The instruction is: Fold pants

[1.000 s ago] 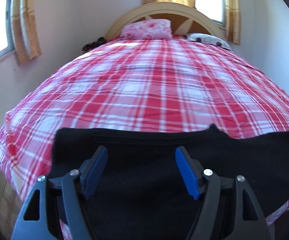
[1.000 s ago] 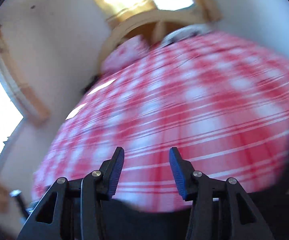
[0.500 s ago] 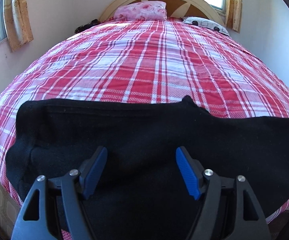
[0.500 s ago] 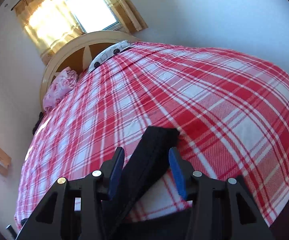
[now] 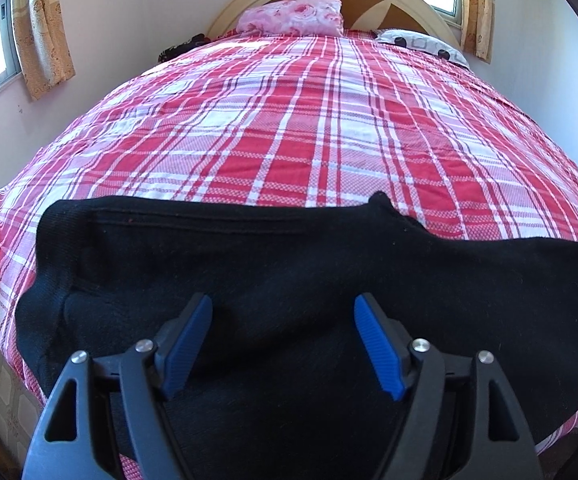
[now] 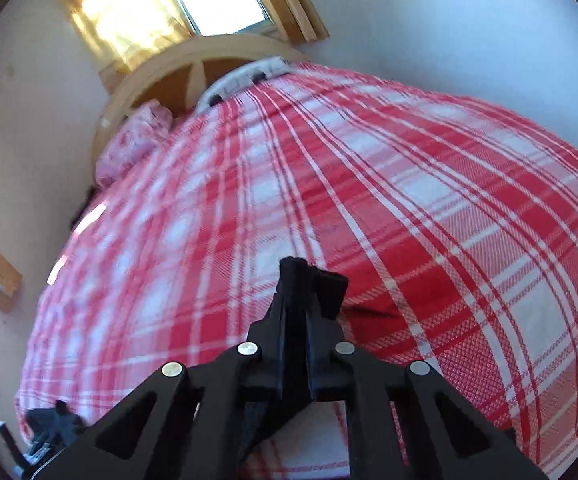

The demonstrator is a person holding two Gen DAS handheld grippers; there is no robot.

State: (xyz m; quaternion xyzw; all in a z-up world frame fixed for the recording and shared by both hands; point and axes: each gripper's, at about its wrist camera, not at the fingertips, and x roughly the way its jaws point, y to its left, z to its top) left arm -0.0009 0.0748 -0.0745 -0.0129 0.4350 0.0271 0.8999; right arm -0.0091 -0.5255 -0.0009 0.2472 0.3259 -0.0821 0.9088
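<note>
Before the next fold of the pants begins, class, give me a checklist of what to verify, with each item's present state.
1. Right claw shut on the black pants: ok, cloth pokes out between its fingers.
2. Left claw ready to grip: not ok, it is open above the cloth, its blue pads clear of it.
3. Pants lie flat: ok in the left wrist view, spread across the near end of the bed.
4. Room to fold on the plaid bedspread: ok, bare up to the pink pillow.
5. How much cloth the right claw holds: cannot tell, the fingers hide it.
</note>
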